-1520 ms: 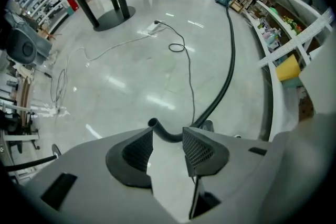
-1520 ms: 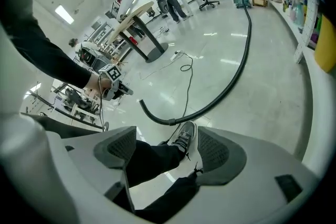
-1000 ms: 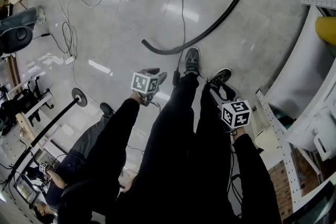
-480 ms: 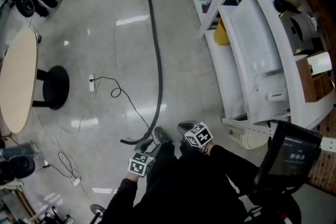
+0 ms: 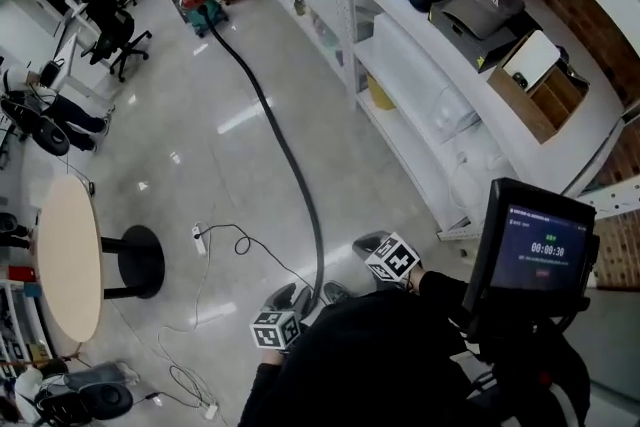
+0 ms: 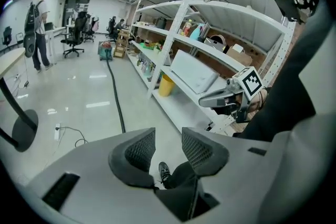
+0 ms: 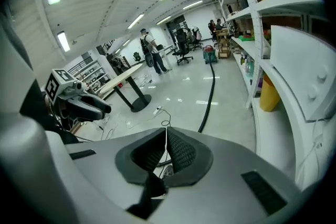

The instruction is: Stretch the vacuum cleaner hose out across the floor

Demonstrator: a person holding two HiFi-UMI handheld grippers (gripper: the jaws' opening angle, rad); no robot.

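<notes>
A long black hose (image 5: 285, 155) runs across the floor from a red and teal vacuum cleaner (image 5: 198, 1) at the far end to my feet, in a gentle curve. Its near end (image 5: 319, 287) lies between my two grippers. My left gripper (image 5: 290, 298) is held low over the floor, and in the left gripper view (image 6: 168, 147) its jaws are open with only a shoe behind the gap. My right gripper (image 5: 366, 243) is beside it; in the right gripper view (image 7: 166, 150) its pads meet with nothing between them. The hose (image 7: 208, 101) is free of both grippers.
White shelving (image 5: 420, 115) with bottles, a cap and a box lines the right side. To the left stand a round table (image 5: 62, 260) on a black base and a power strip with a looped cable (image 5: 203, 240). A timer screen (image 5: 535, 250) is at right; chairs and people are far off.
The head view has swung up from my feet to look down the room. The hose, curved near my shoes a second ago, now shows in full length to the vacuum cleaner.
</notes>
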